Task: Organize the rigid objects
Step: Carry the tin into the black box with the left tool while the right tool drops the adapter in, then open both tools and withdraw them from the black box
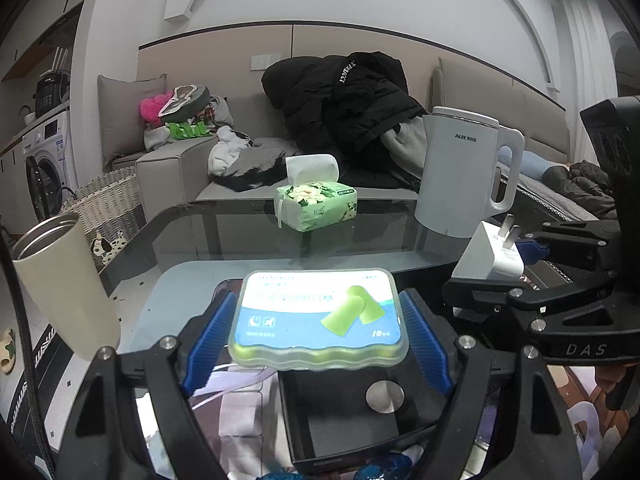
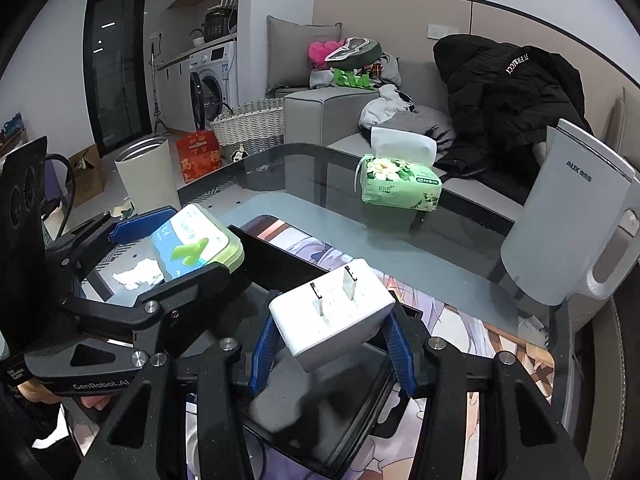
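My left gripper (image 1: 318,336) is shut on a clear earplug box (image 1: 318,316) with a blue and white label and green plugs inside. It holds the box above a black tray (image 1: 332,420) on the glass table. My right gripper (image 2: 332,340) is shut on a white plug adapter (image 2: 332,316), prongs pointing up, also above the black tray (image 2: 320,420). The right gripper with the adapter (image 1: 490,258) shows at the right of the left wrist view. The left gripper with the earplug box (image 2: 196,244) shows at the left of the right wrist view.
A white kettle (image 1: 464,172) stands at the right on the glass table (image 1: 240,232). A green tissue pack (image 1: 316,202) lies mid-table. A beige steel tumbler (image 1: 64,280) stands at the left. A printed mat (image 2: 480,320) lies under the tray. A sofa with clothes is behind.
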{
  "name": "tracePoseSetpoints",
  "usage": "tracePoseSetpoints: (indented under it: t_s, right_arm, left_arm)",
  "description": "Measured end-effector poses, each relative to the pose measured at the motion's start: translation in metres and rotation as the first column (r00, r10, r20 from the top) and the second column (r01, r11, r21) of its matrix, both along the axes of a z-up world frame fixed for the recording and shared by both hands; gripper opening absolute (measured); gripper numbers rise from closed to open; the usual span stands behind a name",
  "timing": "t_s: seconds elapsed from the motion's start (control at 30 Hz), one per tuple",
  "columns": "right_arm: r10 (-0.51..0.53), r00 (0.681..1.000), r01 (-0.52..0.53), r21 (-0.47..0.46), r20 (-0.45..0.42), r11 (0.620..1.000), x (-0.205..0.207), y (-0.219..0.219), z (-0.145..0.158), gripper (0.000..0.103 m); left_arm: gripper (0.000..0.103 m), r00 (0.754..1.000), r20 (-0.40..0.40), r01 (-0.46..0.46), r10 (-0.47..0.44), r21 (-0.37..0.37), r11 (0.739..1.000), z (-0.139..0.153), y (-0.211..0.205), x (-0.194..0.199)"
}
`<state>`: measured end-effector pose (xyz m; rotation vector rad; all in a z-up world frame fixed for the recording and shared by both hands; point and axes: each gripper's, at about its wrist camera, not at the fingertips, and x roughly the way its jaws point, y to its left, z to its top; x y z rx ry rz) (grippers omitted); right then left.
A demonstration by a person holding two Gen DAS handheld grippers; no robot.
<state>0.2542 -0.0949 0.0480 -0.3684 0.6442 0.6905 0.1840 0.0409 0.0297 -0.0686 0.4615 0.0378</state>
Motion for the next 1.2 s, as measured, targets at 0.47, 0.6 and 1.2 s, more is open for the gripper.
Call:
tracePoseSetpoints:
  t_s: [0.47,0.6,1.2]
  right_arm:
    - [-0.003,1.0,0.001,-0.062,-0.03,0.998,0.012,0.007,-0.024,0.049]
    - [-0.001,0.999,-0.001,-0.065,-0.038,0.998,0.012,0.007,-0.025,0.049]
    - [-0.074,0.997,0.074,0.037,0.006,0.997,-0.009,-0.025,-0.007,0.103]
  left_arm:
    - [0.082,0.999,-0.008,0.034,-0.034,0.037,0.999,-0.007,-0.007,0.007]
    - [0.082,0.998,-0.038,0.054,-0.052,0.053,0.997,-0.004,-0.009,0.011]
    - [0.103,0.999,-0.049,-0.006,0.003,-0.051,0.999,0.005,0.015,-0.015]
